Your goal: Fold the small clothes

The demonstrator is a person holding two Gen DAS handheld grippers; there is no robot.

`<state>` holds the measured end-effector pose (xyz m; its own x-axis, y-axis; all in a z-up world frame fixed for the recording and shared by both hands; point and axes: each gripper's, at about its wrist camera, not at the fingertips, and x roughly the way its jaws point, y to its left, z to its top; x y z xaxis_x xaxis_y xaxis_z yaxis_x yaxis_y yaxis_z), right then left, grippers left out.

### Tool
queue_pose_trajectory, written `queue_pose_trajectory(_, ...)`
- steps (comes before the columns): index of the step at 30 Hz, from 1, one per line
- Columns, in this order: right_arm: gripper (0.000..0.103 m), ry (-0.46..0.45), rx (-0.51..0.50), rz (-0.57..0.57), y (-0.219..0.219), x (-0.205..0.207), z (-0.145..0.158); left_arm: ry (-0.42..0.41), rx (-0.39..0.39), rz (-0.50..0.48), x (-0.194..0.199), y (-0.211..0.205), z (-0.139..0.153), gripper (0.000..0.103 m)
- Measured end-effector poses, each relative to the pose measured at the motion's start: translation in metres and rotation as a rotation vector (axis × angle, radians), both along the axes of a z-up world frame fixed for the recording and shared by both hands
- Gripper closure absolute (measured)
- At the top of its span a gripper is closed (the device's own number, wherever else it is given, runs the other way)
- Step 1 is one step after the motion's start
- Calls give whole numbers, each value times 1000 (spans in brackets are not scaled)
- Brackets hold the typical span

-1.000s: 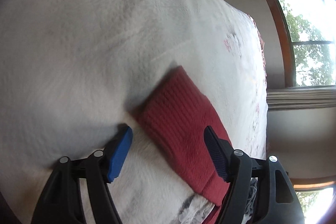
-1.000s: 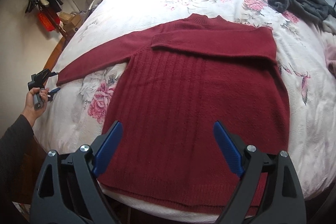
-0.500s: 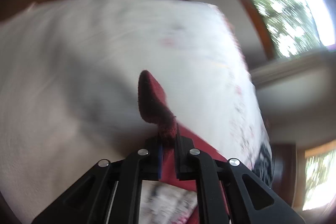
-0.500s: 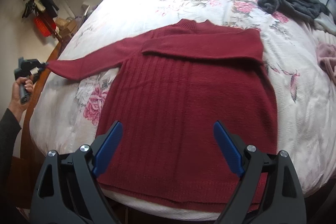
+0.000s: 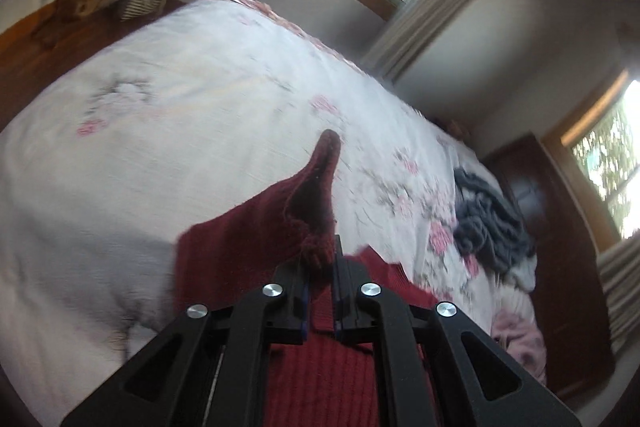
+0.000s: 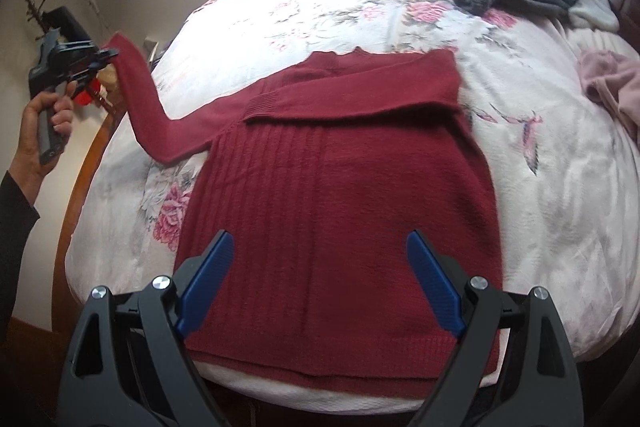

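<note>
Sweater (image 6: 340, 195) half folded on the bed (image 6: 560, 187): one sleeve (image 6: 360, 99) already lies across the chest ahead of the open, empty right hand-held gripper (image 6: 320, 283), while the left hand-held gripper (image 5: 320, 267) pinches the other cuff (image 5: 316, 227), lifted, fold unfinished.

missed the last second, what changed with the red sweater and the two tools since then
The left tool closed on the cuff of the left sleeve and lifted it off the bedspread, swinging it up and inward toward the sweater body. A second ago it was open around the flat cuff. The right tool stayed open above the hem; the other sleeve stayed folded across the chest.
</note>
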<state>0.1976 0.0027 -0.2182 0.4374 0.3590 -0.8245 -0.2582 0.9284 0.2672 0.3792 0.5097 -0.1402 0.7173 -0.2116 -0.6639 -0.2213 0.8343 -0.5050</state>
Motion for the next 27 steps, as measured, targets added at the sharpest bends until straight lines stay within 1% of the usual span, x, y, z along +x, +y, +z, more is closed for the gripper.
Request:
queue_pose_trajectory(1, 15, 3, 3, -9, -5, 2, -2, 17, 21, -38, 11, -23, -8, 95)
queue_pose_trajectory(3, 15, 13, 16, -31, -15, 5, -8, 44, 43, -88, 23, -55, -20, 95)
queue_pose_trajectory(6, 15, 32, 36, -49, -24, 11, -16, 106, 66, -172, 48, -110, -55, 95)
queue_pose_trajectory(7, 15, 33, 37, -52, -26, 13, -19, 121, 75, -190, 49, -120, -66, 95)
queue_pose_trajectory(8, 15, 35, 35, -53, -27, 15, -21, 143, 92, -215, 55, -139, -78, 95)
queue_pose_trajectory(9, 15, 37, 33, -57, -29, 18, -24, 156, 104, -227, 56, -147, -87, 95)
queue_pose_trajectory(11, 15, 47, 34, -61, -34, 24, -31, 195, 144, -271, 63, -173, -114, 95)
queue_pose_trajectory(13, 15, 64, 35, -57, -36, 31, -37, 259, 168, -334, 70, -194, -143, 94)
queue_pose_trajectory(14, 15, 80, 40, -47, -36, 38, -42, 272, 190, -343, 70, -200, -153, 90)
queue_pose_trajectory(15, 15, 88, 43, -44, -37, 42, -44, 288, 217, -353, 69, -206, -165, 74)
queue_pose_trajectory(16, 15, 98, 51, -40, -37, 48, -47, 285, 224, -354, 67, -206, -170, 61)
queue_pose_trajectory(17, 13, 109, 62, -37, -36, 55, -50, 266, 219, -349, 60, -203, -173, 46)
queue_pose_trajectory(18, 13, 136, 82, -32, -36, 66, -55, 257, 208, -348, 56, -202, -174, 44)
queue_pose_trajectory(19, 13, 169, 110, -28, -34, 76, -61, 260, 180, -341, 42, -194, -177, 44)
queue_pose_trajectory(20, 13, 219, 172, -19, -32, 92, -69, 260, 147, -327, 31, -186, -178, 44)
queue_pose_trajectory(21, 13, 251, 215, -11, -29, 105, -76, 257, 95, -309, 16, -179, -178, 43)
queue_pose_trajectory(22, 16, 283, 257, 0, -25, 119, -83, 257, 46, -294, -5, -170, -180, 42)
queue_pose_trajectory(23, 25, 312, 303, 16, -19, 134, -89, 261, 26, -285, -19, -166, -180, 39)
queue_pose_trajectory(24, 31, 361, 375, 40, -8, 157, -99, 261, 10, -273, -38, -161, -181, 37)
queue_pose_trajectory(25, 43, 400, 423, 49, 0, 174, -107, 259, -16, -260, -63, -156, -182, 35)
queue_pose_trajectory(26, 46, 437, 469, 54, 9, 192, -116, 260, -48, -254, -84, -153, -184, 33)
queue_pose_trajectory(27, 46, 481, 519, 59, 23, 217, -129, 263, -78, -249, -103, -151, -187, 32)
